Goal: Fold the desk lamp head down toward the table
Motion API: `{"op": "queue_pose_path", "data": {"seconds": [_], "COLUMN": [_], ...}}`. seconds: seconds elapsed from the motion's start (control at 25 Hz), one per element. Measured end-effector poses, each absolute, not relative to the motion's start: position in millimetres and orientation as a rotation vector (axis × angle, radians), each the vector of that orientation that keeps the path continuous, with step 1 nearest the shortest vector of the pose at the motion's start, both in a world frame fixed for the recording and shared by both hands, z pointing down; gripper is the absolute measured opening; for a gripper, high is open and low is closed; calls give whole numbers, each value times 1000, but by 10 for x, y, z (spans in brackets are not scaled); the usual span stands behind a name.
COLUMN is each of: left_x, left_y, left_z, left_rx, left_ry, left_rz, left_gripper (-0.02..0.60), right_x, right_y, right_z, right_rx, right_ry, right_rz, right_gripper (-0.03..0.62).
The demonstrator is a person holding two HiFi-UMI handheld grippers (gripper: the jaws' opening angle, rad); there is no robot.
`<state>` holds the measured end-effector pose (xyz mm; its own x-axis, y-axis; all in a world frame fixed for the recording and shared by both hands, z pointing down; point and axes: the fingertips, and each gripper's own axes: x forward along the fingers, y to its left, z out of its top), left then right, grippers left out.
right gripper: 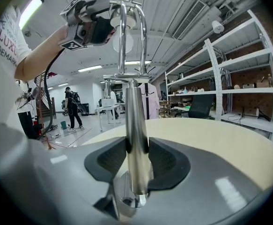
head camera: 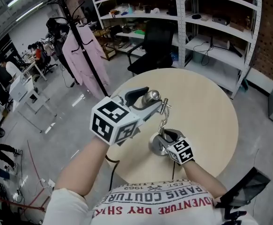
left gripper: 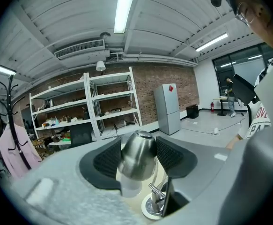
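Observation:
A chrome desk lamp stands on the round beige table (head camera: 206, 107). Its metal head (head camera: 151, 96) is up high, above its round base (head camera: 158, 146). My left gripper (head camera: 148, 102) is shut on the lamp head (left gripper: 137, 154), with the black pads pressing both sides of the shade. The bulb (left gripper: 129, 186) points downward toward the base (left gripper: 152, 207). My right gripper (head camera: 168, 136) is shut on the lamp's upright stem (right gripper: 136, 144) just above the base. In the right gripper view the left gripper (right gripper: 96, 25) holds the head near the top of the thin arm (right gripper: 122, 41).
White metal shelves (head camera: 211, 27) and a black office chair (head camera: 155, 50) stand behind the table. A coat rack with a pink garment (head camera: 82, 55) is at the left. People work at desks far left. A dark tablet-like object (head camera: 246, 189) lies at the lower right.

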<state>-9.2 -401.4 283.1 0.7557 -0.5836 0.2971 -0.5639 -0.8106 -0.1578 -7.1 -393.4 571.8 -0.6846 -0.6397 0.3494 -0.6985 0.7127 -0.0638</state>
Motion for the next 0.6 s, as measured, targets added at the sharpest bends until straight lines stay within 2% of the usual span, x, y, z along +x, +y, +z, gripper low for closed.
{"op": "queue_pose_path", "data": {"seconds": [0.6], "left_x": [-333], "left_y": [-4107], "left_z": [2855], "left_rx": [-2919], "left_ry": [1016], "left_rz": [-499], "left_gripper": [225], "right_x": [-40], "right_y": [-3957], "right_z": [5702], "right_rx": [1038], "right_ry": [-2633], "right_rz": [267], "right_gripper": [144]}}
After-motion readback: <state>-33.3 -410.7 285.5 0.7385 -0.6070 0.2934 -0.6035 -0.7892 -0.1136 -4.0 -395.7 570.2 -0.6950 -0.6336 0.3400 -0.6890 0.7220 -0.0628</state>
